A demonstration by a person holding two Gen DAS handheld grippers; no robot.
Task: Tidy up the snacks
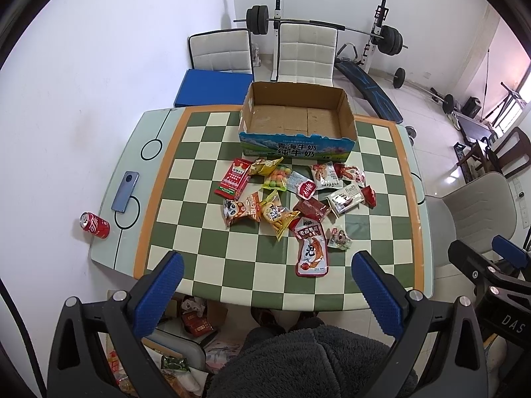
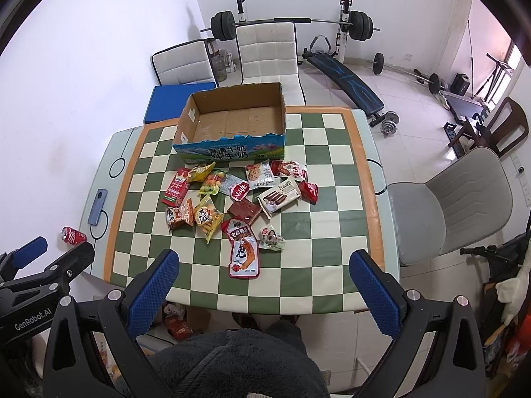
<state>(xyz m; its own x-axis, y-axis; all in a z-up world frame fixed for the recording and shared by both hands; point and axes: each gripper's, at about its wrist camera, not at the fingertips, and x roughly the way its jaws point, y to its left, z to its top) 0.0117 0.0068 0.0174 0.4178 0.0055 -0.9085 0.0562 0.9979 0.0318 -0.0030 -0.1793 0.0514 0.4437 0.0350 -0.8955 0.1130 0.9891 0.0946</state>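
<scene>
Several snack packets (image 1: 292, 199) (image 2: 239, 199) lie heaped mid-table on the green-and-cream checkered table (image 1: 212, 258) (image 2: 298, 232). Behind them stands an empty cardboard box (image 1: 295, 116) (image 2: 232, 116) with a blue printed front. Nearest me is a long red pouch (image 1: 312, 248) (image 2: 244, 252), with a small pale packet (image 1: 339, 238) (image 2: 271, 238) beside it. My left gripper (image 1: 268, 265) hangs open above the table's near edge, nothing between its blue pads. My right gripper (image 2: 264, 265) is also open and empty, high over the near edge.
A red soda can (image 1: 94, 225) (image 2: 73, 235) and a phone (image 1: 125, 191) (image 2: 96, 209) lie on the table's left side. White chairs (image 1: 305, 49) stand behind the table, a grey chair (image 2: 448, 205) to its right. Gym equipment fills the back. A person's dark fleecy clothing (image 1: 312, 358) is below.
</scene>
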